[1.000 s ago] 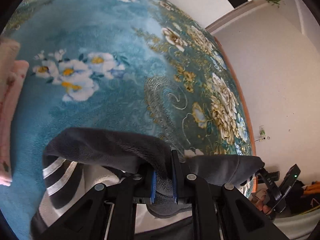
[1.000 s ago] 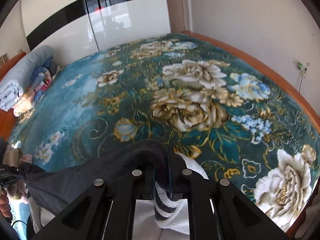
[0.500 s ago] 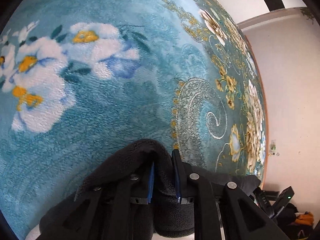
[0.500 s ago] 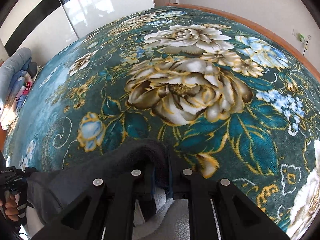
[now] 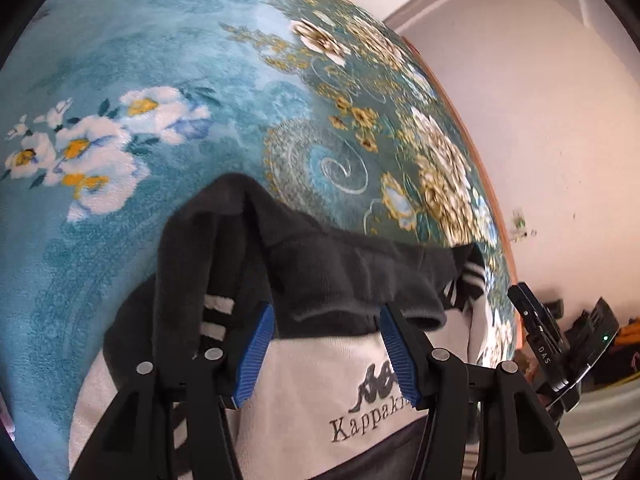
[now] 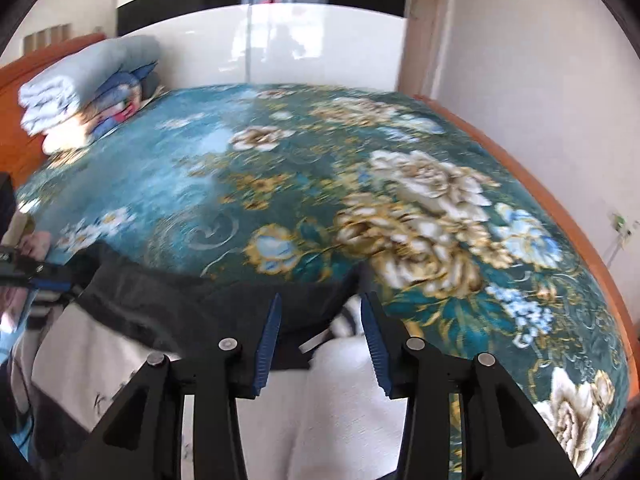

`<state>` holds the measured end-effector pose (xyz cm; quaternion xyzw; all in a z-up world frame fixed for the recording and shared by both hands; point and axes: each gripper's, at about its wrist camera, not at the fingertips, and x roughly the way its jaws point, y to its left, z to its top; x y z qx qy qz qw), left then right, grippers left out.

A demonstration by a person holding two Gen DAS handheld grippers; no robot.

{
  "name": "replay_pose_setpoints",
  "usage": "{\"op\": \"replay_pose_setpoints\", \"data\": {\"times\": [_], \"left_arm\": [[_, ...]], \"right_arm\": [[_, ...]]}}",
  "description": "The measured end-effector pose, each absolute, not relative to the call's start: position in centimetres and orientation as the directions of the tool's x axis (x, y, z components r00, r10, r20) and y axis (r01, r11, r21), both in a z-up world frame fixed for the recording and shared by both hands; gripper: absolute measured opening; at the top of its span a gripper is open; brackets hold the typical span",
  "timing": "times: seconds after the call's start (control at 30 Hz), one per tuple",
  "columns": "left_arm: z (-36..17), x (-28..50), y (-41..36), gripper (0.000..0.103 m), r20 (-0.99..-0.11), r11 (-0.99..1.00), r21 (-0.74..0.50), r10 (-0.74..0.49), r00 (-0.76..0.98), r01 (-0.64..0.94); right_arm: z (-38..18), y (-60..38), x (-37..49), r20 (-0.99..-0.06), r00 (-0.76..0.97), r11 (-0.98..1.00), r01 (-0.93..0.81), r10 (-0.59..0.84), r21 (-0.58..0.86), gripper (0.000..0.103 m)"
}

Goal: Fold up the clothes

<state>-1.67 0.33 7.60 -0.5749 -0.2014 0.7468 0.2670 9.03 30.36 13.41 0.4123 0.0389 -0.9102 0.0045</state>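
Left wrist: left tool (image 5: 326,344) gaped wide, gripping nothing, hovering above the sweater (image 5: 328,280) lying on the bed (image 5: 140,60). Loose dark fold bunched near one finger; could've snagged on withdrawal. Right wrist: right tool (image 6: 320,334) likewise spread and empty over sweater (image 6: 208,300). Plenty of bed ahead; wooden edge (image 6: 560,208) rightward.

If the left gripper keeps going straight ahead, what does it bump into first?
Probably the dark grey folded edge of the Kappa fleece garment, lying right in front of the open left gripper. Past it comes the floral blanket; depth is hard to judge.
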Motion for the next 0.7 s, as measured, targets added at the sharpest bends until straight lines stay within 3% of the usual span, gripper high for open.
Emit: {"op": "replay_pose_setpoints", "data": {"times": [0.13, 0.3, 0.53, 0.7], "left_arm": [[6.0, -0.9, 1.9, 0.059, -0.771, -0.778, -0.588, 0.622, -0.139, -0.22], [5.1, -2.3, 3.1, 0.058, -0.755, -0.76, -0.619, 0.645, -0.117, -0.199], [7.2, -8.3, 4.1, 0.058, -0.675, -0.735, -0.655, 0.674, -0.3, -0.176], [6.7, -11.3, 3.9, 0.058, -0.69, -0.749, -0.655, 0.649, -0.321, -0.106]], "right_arm": [[9.3, 26.6, 9.0, -0.838, -0.538, -0.982, 0.19, -0.088, -0.019, 0.043], [5.7, 24.3, 6.3, -0.883, -0.456, -0.97, 0.245, -0.107, -0.008, 0.042], [8.2, 26.5, -0.6, -0.754, -0.655, -0.998, 0.064, -0.05, 0.011, 0.042], [6.7, 28.5, -4.8, -0.774, -0.632, -0.994, -0.044, -0.046, 0.095, 0.042]]}}
